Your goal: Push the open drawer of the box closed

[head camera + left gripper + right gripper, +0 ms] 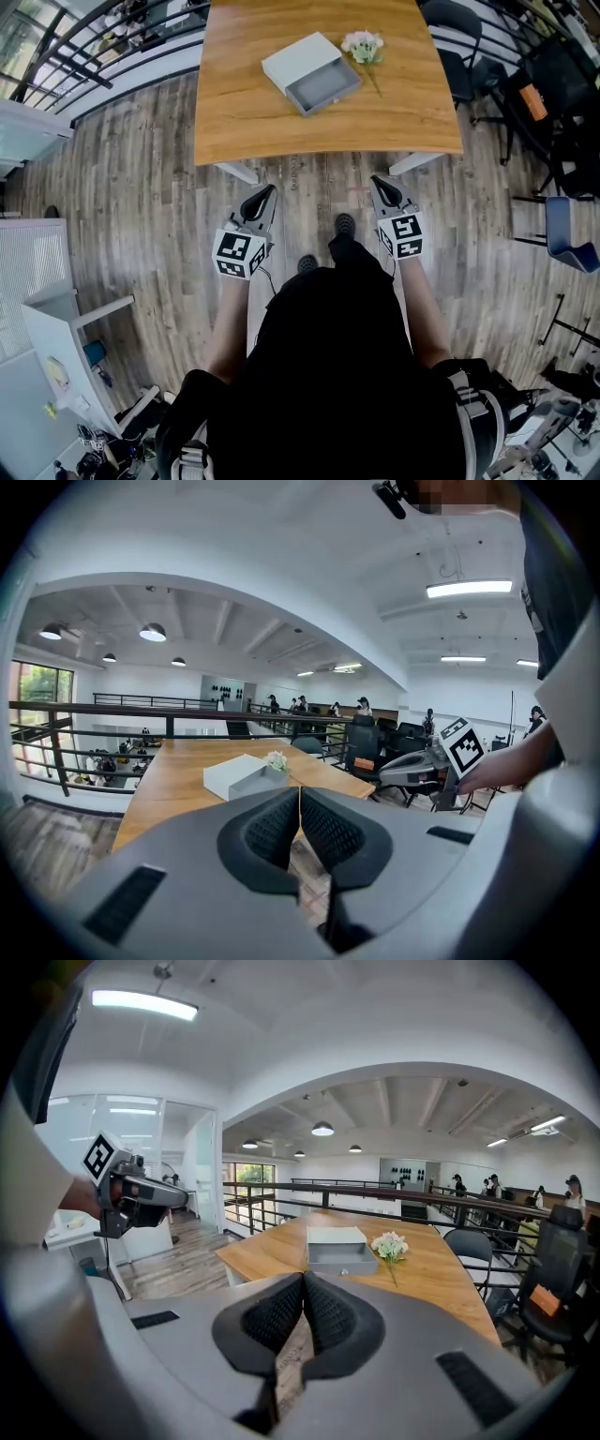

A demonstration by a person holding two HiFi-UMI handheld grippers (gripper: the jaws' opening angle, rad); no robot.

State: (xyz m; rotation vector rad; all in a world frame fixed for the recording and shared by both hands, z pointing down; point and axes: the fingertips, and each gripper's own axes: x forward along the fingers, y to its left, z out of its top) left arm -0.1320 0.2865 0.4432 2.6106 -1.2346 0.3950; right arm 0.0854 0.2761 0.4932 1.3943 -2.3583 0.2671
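One wooden table [281,122] carries two things: one grey box [295,56] and one small bunch of pale flowers [364,45]. The box lies in the far half of the table, a little to the right of its middle and turned at an angle to the edges. Its single drawer [325,87] is pulled out towards the near right corner of the table. The right gripper view shows one small knob [344,1272] on the drawer's front. The flower heads lie just beside the box's right corner, and the stem runs down along the drawer's right side towards the near edge. There are two tongs, one in each of the person's hands, and each carries one cube with square markers, so two cubes in all. The left tongs [270,190] and the right tongs [377,181] hang side by side over the plank floor [141,216]. Both are short of the table's near edge and well apart from the box, with their tips pointing towards the table. Both tongs are closed, the ribbed pads of each pair meeting at the tip with nothing between them. Two dark shoes [345,225] stand on the floor between the two tongs. One dark chair [457,37] stands just off the table's far right corner.
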